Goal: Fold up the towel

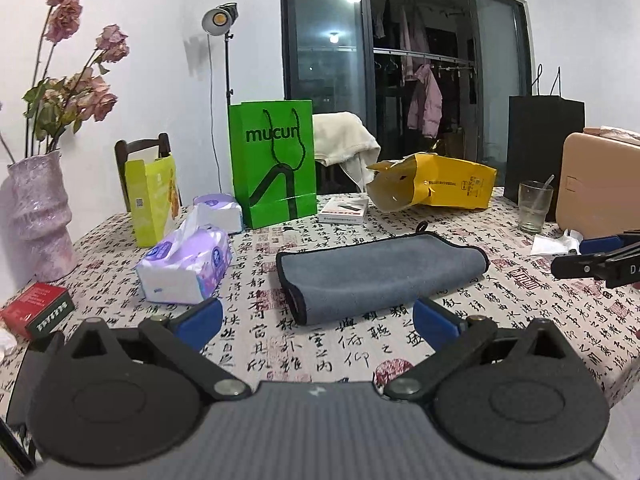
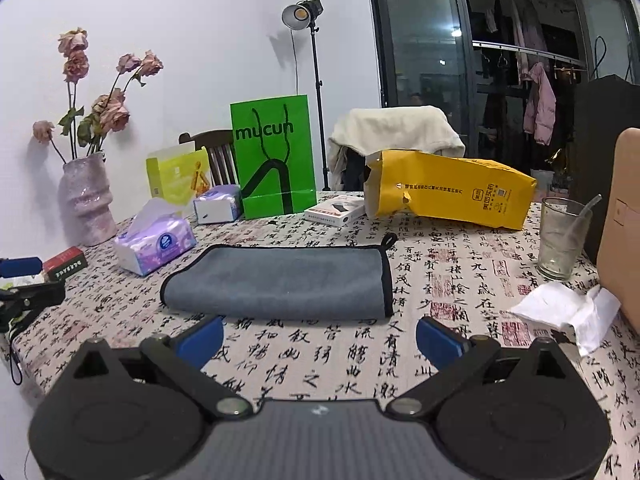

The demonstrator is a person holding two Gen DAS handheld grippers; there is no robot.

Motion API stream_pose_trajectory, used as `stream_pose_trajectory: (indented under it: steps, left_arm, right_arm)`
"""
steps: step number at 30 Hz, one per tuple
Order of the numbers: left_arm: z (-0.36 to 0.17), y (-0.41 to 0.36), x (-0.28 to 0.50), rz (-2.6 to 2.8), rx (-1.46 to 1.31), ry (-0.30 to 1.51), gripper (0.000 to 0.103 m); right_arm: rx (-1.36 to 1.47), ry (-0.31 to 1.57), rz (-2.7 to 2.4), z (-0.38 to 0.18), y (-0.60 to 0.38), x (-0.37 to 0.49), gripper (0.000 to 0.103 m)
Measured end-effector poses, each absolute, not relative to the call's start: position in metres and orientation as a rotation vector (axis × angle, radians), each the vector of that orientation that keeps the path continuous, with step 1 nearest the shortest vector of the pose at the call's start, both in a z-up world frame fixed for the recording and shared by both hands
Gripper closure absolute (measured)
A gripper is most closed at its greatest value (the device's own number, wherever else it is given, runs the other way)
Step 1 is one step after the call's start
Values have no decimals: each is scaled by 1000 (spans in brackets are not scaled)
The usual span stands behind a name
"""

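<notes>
The towel point(image 1: 380, 276) lies already doubled on the table point(image 1: 280, 360), mid-cloth, its loop at the far edge; I judge at least one fold done, though how many layers there are I can't tell from here. My left gripper point(image 1: 318, 322) hovers near its front edge, jaws spread and empty, and my right gripper point(image 2: 320, 338) does the same, placed to take the two ends. Tissues point(image 1: 188, 264) sit beside it on the left, a glass point(image 2: 562, 238) well apart on the right.
</notes>
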State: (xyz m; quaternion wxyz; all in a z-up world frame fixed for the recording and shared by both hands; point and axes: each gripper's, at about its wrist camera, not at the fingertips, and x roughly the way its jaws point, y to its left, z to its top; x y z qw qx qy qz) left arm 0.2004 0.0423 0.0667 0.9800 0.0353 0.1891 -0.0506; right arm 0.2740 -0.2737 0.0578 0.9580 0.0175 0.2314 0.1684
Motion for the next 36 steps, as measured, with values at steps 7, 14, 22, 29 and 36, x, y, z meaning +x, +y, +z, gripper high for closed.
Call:
stream_pose_trajectory:
  steps: [7, 14, 22, 29, 36]
  left_arm:
    - [63, 48, 184, -87, 42, 362, 0]
    - [53, 48, 164, -83, 32, 343, 0]
    - [32, 46, 140, -51, 45, 347, 0]
    - [16, 44, 113, -22, 69, 340, 0]
    - [4, 28, 95, 7, 78, 326, 0]
  right_arm:
    - [65, 461, 336, 52, -279, 254, 0]
    - [63, 465, 330, 43, -278, 238, 0]
    - [58, 474, 343, 29, -268, 216, 0]
    - [90, 452, 354, 18, -264, 190, 0]
    - [145, 443, 332, 0, -275, 157, 0]
